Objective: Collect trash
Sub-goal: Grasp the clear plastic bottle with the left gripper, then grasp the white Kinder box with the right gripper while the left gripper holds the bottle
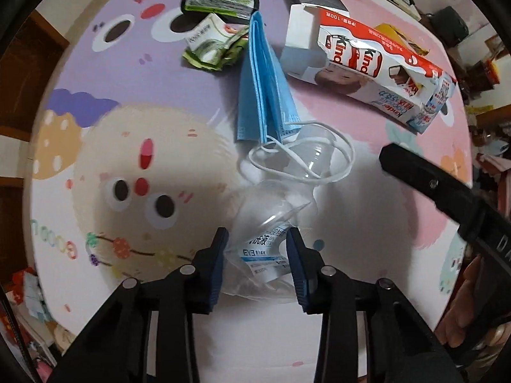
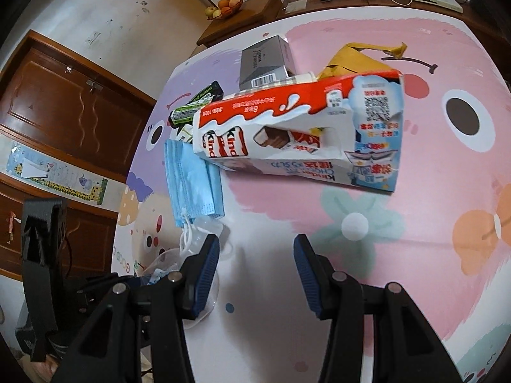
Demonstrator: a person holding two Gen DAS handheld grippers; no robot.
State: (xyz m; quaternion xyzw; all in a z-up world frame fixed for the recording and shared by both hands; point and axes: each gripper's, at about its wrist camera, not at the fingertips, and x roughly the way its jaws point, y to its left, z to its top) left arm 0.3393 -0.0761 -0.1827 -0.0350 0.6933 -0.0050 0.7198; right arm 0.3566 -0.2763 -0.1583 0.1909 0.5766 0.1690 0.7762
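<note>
left claw (image 1: 255, 252): points down, blue pads flanking a crumpled clear plastic wrapper with a blue-printed label (image 1: 265, 255), contact unclear | right claw (image 2: 255, 268): apart, empty, over the cartoon-print worktop (image 2: 415, 255) | beyond: blue pleated face mask (image 1: 262, 95), torn red-and-white chocolate box (image 2: 297, 134), green snack wrappers (image 1: 214, 44), grey carton (image 2: 265, 60)

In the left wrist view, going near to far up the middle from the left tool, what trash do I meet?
Left tool → clear plastic packaging with a printed label between its fingers → white ear loops → blue face mask → green wrappers at the far edge.
</note>
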